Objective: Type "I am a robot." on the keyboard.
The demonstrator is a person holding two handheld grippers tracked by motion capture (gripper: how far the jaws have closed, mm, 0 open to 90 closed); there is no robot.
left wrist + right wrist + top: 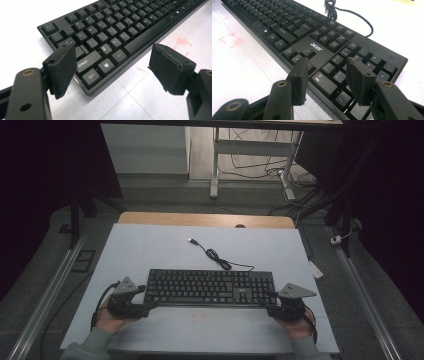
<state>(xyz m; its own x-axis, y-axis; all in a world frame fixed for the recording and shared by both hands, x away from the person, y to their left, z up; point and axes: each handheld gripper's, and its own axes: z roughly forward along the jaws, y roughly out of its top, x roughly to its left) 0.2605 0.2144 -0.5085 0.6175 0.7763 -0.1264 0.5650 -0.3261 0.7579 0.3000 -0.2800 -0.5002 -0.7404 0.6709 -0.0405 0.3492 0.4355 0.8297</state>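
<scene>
high view: fixed overhead at the person's side, facing forward and down, far off, whole table (pixel 150 245) and keyboard (pixel 210 287) | left gripper view: low and close, facing the keyboard's (pixel 112 32) Ctrl-Shift corner | right gripper view: low and close, over the number-pad end (pixel 352 67) | shared: the keyboard

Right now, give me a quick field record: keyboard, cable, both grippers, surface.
object: black full-size acer keyboard, flat on the table, long side facing the person
cable: black USB cable, looped behind the keyboard, plug lying loose on the table
left gripper: open, at the keyboard's left end, jaws either side of its front corner, not pressing
right gripper: open, at the right end over the number pad's front edge
surface: white table, faint red marks near the front edge
</scene>
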